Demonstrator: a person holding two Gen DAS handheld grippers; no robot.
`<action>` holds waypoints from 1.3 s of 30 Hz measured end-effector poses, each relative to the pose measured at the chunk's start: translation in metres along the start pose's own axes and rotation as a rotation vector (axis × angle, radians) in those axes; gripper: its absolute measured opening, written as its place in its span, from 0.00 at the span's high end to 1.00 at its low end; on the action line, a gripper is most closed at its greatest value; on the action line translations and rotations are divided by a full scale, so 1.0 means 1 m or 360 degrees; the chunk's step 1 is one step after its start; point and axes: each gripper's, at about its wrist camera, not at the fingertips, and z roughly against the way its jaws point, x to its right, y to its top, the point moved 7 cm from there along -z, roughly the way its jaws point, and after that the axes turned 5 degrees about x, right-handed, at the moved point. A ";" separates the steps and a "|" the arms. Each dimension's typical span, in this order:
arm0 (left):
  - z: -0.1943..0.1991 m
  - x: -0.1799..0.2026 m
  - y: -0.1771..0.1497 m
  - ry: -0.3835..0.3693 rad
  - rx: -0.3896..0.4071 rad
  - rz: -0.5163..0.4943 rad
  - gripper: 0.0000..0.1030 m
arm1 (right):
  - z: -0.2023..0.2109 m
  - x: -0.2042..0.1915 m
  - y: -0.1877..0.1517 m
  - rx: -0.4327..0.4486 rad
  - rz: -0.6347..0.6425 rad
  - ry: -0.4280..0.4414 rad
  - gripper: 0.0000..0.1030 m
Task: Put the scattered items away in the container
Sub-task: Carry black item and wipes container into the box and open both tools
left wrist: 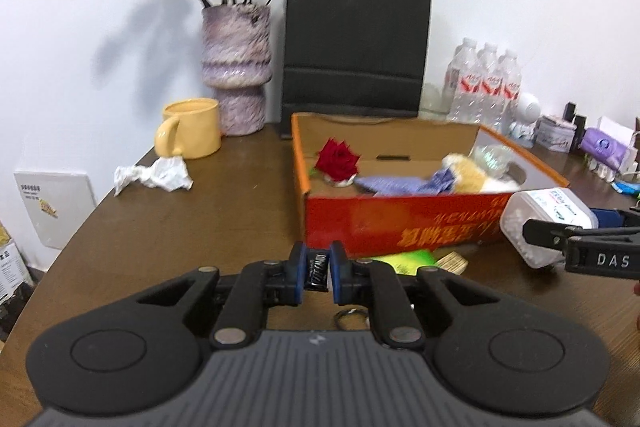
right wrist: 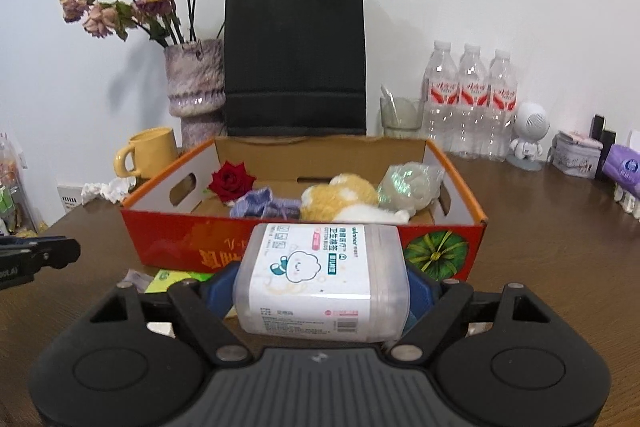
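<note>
My left gripper [left wrist: 317,273] was clenched on a small black packet [left wrist: 316,271], pinched between its blue pads just in front of the red cardboard box [left wrist: 400,223]. My right gripper [right wrist: 320,291] was grasping a clear plastic tub of cotton swabs [right wrist: 322,281] across its width, held above the tabletop [left wrist: 200,211] near the box's front wall. Inside the box lay a red rose [right wrist: 231,180], a purple knitted piece [right wrist: 264,207] and a plush toy [right wrist: 340,197]. I judged the tub could slip, since the pads met smooth rounded plastic. With both grippers close together, they might also have knocked each other at the box's rim. A green card [left wrist: 408,261] and a crumpled tissue [left wrist: 154,177] remained outside.
</note>
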 end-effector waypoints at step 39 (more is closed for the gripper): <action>-0.184 0.042 0.078 0.0007 -0.0020 0.0186 0.32 | -0.169 0.018 0.074 -0.0090 0.0048 0.0114 0.16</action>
